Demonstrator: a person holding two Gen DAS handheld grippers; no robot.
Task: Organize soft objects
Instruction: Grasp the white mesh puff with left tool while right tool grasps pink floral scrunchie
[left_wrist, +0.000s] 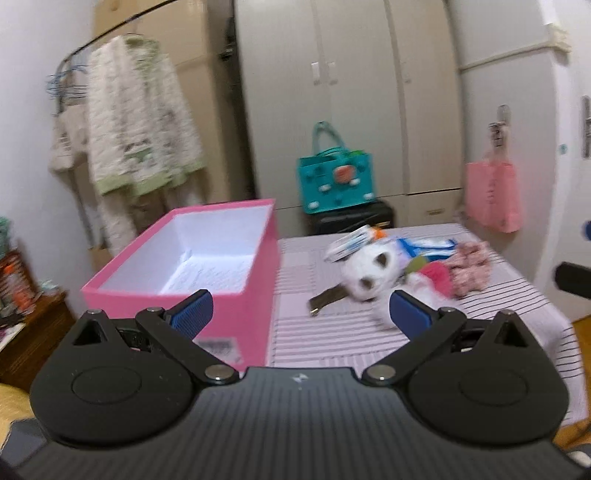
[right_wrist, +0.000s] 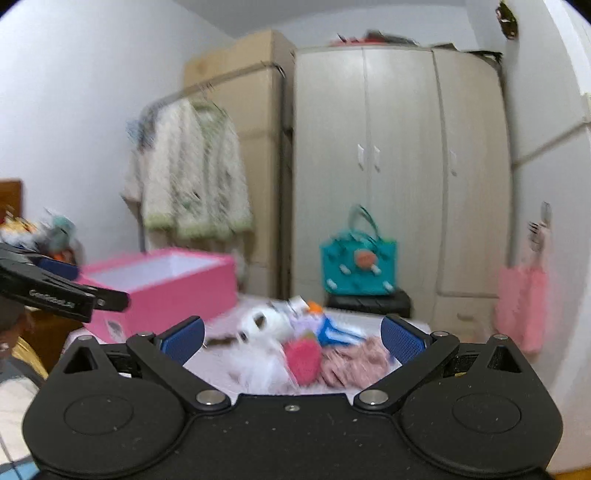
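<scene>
Hovering over a heap of soft things with the pink box (left_wrist: 207, 258) not yet filled.

Both the left gripper (left_wrist: 299, 314) and the right gripper (right_wrist: 291, 339) have their jaws spread wide apart and hold nothing. The heap lies on the striped tabletop (left_wrist: 332, 332) to the right of the box: a white plush toy (left_wrist: 369, 269), a pink knitted piece (right_wrist: 303, 358), a pink floral cloth (left_wrist: 472, 264) and a blue-and-white item (left_wrist: 424, 247), touching one another. The box shows only its white inside, so by my reading nothing has been sorted and every piece is left to move. A label on the box front and print on the left gripper's side are too blurred to read.
</scene>
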